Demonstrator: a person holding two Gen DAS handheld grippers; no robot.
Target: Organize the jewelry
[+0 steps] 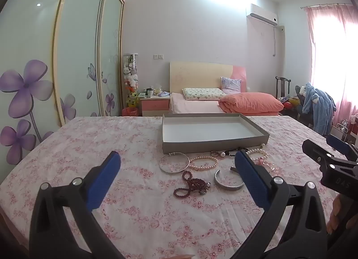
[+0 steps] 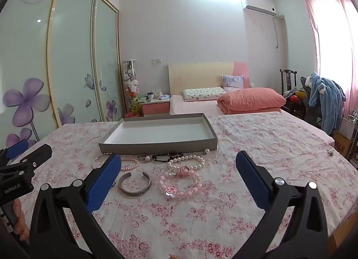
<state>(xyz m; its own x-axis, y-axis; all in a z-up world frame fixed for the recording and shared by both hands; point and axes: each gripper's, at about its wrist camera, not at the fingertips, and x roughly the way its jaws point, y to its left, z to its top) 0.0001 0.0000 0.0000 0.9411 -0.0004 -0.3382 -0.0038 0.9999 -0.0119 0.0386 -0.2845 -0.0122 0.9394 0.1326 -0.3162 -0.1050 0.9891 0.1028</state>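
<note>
Jaws of the left gripper [image 1: 177, 160] stand wide apart with nothing between them, hovering above the table [image 1: 67, 160] and its pink floral cloth; the right gripper [image 2: 178, 162] is spread just as wide and empty. Beyond the left gripper's blue pads lies a dark red bead strand [image 1: 192, 184], bunched in loops, with an open silver cuff [image 2: 135, 184] just beside it to the right. Farther out, a thin silver bangle [image 1: 174, 162] touches a ring of pink pearls [image 1: 204, 163]. In the right wrist view, a chunky pink bead bracelet [image 2: 181, 184] sits near the cuff, and a white pearl strand [image 2: 186, 161] curves behind it, with a black cord piece [image 2: 166, 156] and a small ring [image 2: 141, 156] close by. All of this jewelry lies loose on the cloth, just in front of a shallow grey box [image 1: 214, 144] with a white inside that holds nothing. A lone small trinket [image 2: 330, 153] rests well apart toward the table's right edge.
</note>
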